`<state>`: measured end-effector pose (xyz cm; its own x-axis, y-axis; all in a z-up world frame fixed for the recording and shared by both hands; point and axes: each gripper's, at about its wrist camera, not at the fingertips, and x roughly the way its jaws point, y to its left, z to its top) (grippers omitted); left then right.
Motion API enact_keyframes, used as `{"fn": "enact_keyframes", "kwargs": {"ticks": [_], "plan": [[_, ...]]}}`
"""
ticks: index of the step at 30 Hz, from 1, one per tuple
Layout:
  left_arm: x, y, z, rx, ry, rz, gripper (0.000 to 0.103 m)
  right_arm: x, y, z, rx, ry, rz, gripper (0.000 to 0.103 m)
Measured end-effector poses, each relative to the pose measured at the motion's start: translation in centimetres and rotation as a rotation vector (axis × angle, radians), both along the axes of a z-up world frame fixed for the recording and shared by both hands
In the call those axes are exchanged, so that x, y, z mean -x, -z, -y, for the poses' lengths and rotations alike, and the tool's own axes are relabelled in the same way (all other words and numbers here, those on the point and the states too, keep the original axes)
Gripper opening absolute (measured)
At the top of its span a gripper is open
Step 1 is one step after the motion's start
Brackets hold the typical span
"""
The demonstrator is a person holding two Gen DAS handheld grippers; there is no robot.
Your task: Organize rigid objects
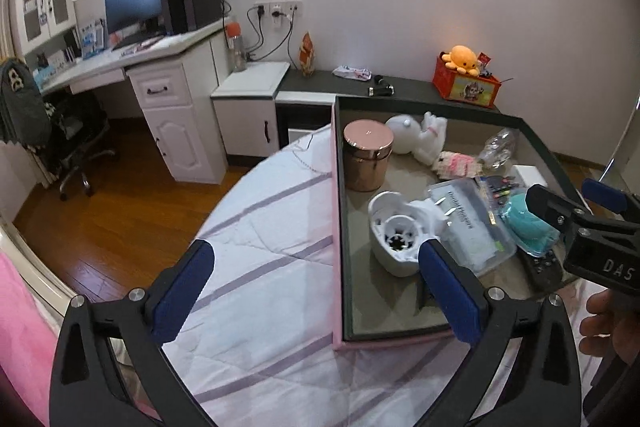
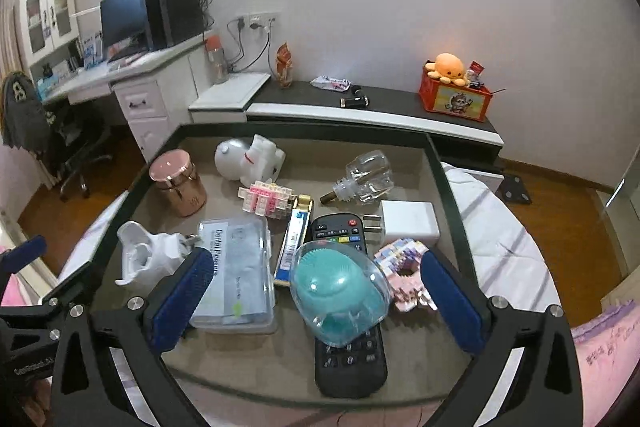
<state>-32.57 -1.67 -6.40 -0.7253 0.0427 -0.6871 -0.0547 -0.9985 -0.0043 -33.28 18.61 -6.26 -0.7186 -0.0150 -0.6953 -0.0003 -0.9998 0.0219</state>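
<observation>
A shallow pink-sided box [image 1: 337,227] with a grey floor [image 2: 280,351] lies on the bed and holds several rigid objects. In the right wrist view: a rose-gold tin [image 2: 178,187], a white plug-in device [image 2: 144,259], a clear floss case [image 2: 236,275], a black remote [image 2: 348,355] under a teal brush in a clear shell [image 2: 340,295], a white charger [image 2: 408,223], a glass bottle [image 2: 366,179], brick models [image 2: 266,201]. My right gripper [image 2: 316,303] is open above the brush. My left gripper [image 1: 316,291] is open over the box's left wall.
The bed has a white striped quilt [image 1: 260,227]. A dark headboard shelf [image 2: 360,107] carries a red box with an orange plush [image 2: 454,91]. A white desk [image 1: 160,79] with monitor and an office chair [image 1: 76,143] stand at left on the wooden floor.
</observation>
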Motion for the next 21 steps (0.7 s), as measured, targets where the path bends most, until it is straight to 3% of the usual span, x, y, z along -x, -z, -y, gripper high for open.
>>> {"fn": "enact_keyframes", "kwargs": {"ticks": [8,21], "plan": [[-5.6,-5.2,-0.8,-0.03,0.018,-0.082,0.103,-5.5,-4.3,-0.8,0.075,0.041,-0.089,0.103],[-18.3,-12.2,-2.5,-0.049,0.03,-0.228,0.103,-20.3,-10.0,-2.0,0.136,0.037,-0.247,0.103]]}}
